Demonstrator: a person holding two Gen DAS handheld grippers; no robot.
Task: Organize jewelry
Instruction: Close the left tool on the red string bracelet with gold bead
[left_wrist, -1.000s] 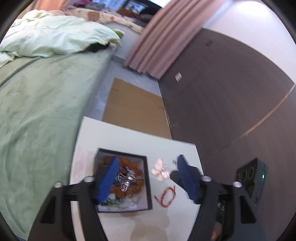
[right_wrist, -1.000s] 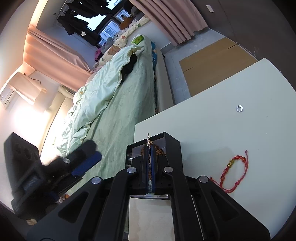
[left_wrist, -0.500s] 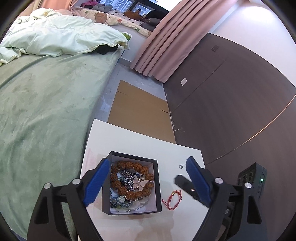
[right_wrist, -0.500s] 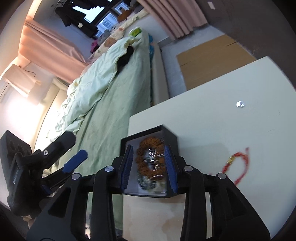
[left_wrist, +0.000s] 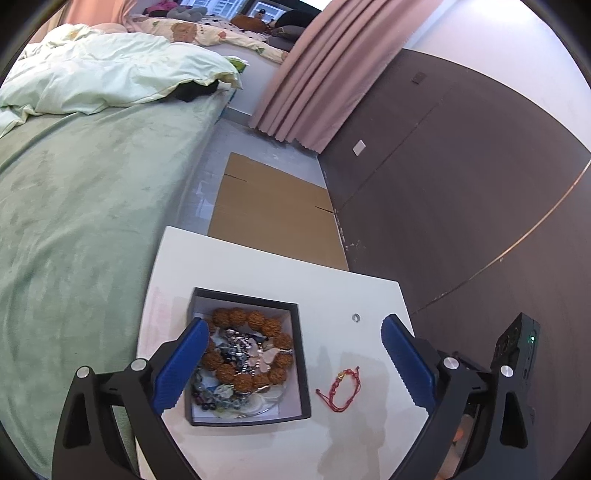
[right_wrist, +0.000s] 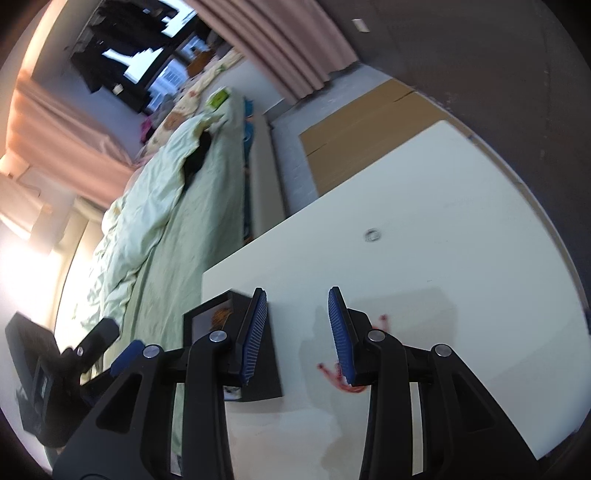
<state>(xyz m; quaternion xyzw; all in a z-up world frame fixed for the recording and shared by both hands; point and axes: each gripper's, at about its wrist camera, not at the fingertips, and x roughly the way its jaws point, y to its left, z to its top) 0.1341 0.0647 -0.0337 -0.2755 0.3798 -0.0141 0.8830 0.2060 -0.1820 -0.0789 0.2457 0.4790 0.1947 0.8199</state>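
An open black box (left_wrist: 305, 373) sits on the white table (left_wrist: 258, 266), holding a brown bead bracelet (left_wrist: 255, 319), a pink butterfly piece (left_wrist: 264, 356) and other jewelry. A red cord bracelet (left_wrist: 341, 387) lies right of the box, and a small silver ring (left_wrist: 356, 316) sits farther back. My left gripper (left_wrist: 293, 323) hangs above the box, its jaws opening wide and pressing on nothing. My right gripper (right_wrist: 297, 295) is open and empty over bare table between the box (right_wrist: 273, 369) and the red bracelet (right_wrist: 341, 384), which its right finger partly hides. The ring (right_wrist: 372, 234) lies ahead.
A bed with a green sheet (left_wrist: 74, 221) runs along the table's left side. Flat cardboard (left_wrist: 273, 221) lies on the floor beyond the table's far edge. A dark wall panel (left_wrist: 461, 184) stands to the right, with a pink curtain (left_wrist: 314, 74) beyond.
My right gripper, shut on a thin chain over the box, opened and swung right toward the red bracelet. The butterfly piece now lies in the box. My left gripper's jaws spread wider.
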